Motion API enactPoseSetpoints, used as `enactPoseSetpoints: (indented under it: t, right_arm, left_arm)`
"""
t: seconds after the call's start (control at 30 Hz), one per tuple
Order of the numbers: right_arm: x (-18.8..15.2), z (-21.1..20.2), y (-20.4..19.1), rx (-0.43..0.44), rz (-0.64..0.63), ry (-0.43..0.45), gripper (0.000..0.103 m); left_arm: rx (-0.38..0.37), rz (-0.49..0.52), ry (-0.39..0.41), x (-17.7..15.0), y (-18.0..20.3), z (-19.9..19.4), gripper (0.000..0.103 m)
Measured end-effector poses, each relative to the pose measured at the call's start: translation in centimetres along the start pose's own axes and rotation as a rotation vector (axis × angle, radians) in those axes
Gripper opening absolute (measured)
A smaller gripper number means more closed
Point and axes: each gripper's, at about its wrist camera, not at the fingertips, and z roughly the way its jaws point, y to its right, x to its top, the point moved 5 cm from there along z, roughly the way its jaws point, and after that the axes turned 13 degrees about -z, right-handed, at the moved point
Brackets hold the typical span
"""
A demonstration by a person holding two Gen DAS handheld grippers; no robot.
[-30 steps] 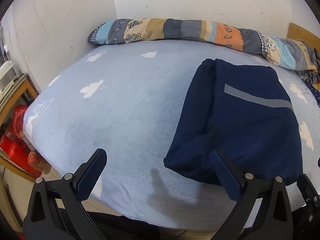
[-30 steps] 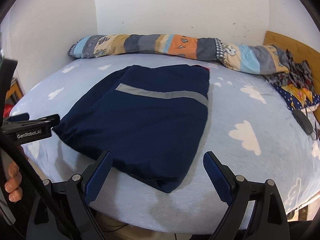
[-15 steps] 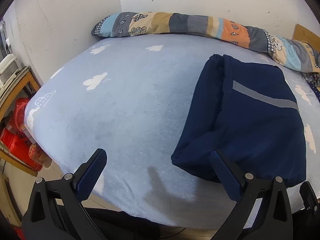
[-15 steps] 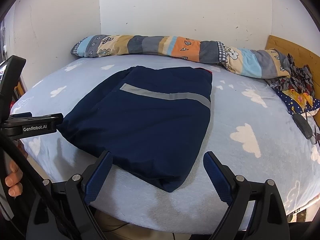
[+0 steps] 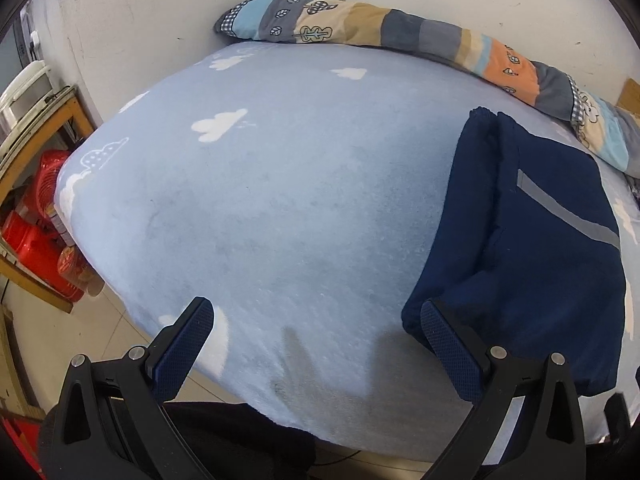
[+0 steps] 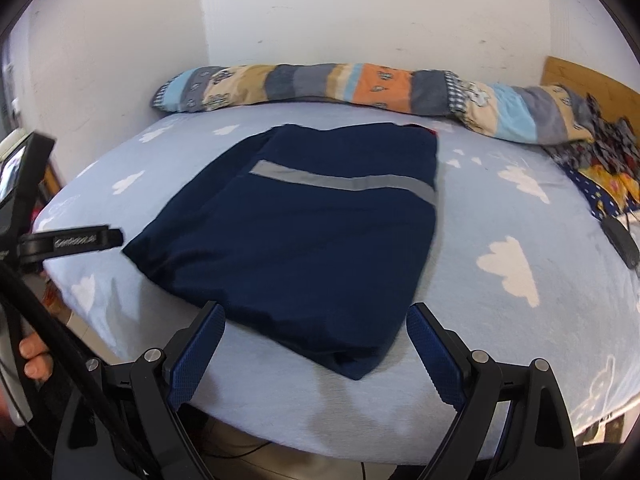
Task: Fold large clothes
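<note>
A navy garment with a grey reflective stripe (image 6: 304,224) lies folded flat on the light-blue bed (image 6: 500,208); in the left wrist view it (image 5: 532,240) sits at the right. My left gripper (image 5: 316,320) is open and empty, held above the bed's front edge, left of the garment. My right gripper (image 6: 314,332) is open and empty, just in front of the garment's near edge. The left gripper's body (image 6: 68,242) shows at the left of the right wrist view.
A long patchwork pillow (image 6: 360,88) lies along the back wall. Patterned clothes (image 6: 600,160) and a dark remote-like object (image 6: 622,240) lie at the bed's right. A wooden shelf with red items (image 5: 36,224) stands left of the bed.
Both grippers have drawn back and risen a little from the bed. The left view has turned leftward, so the garment sits further right. The garment has not moved.
</note>
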Motion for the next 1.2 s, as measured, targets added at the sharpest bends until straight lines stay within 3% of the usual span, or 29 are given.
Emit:
enactPoseSetpoints:
  t: [0.1,0.27,0.5,0.67,0.8,0.93,1.13,1.2]
  right_arm:
    - [-0.2,0.6,0.9,0.005,0.037,-0.019,0.095]
    - [-1.8,3.3,1.8,0.052,0.108,-0.15,0.095]
    - [0.3,1.5,1.9,0.008,0.076,-0.033,0.095]
    - [0.1,5.4,1.3,-0.022,0.024,-0.171,0.095]
    - [-2.2,8.7,0.6,0.058,0.046,-0.292,0.1]
    - [-1.2,7.0,1.0,0.028,0.031,-0.228,0.1]
    - [1.8,2.9,1.0,-0.018,0.004,-0.04,0.1]
    - [2.4,3.0,0.5,-0.013,-0.012,-0.036,0.1]
  left_arm:
    - [-0.013,0.029,0.001,-0.5,0.9,-0.2,0.103]
    - [-0.034,0.094,-0.009,-1.5,2.4,-0.3,0.103]
    - [-0.055,0.13,0.025,-1.8,3.4,-1.3,0.103]
    - [-0.058,0.159,0.022,-2.2,4.1,-1.2,0.103]
    - [-0.061,0.171,0.034,-2.3,4.5,-1.5,0.103]
    - [-0.07,0.172,0.057,-2.3,4.4,-2.2,0.103]
    - [-0.068,0.185,0.083,-2.4,4.6,-2.8,0.103]
    - [-0.069,0.183,0.079,-2.4,4.6,-2.7,0.103]
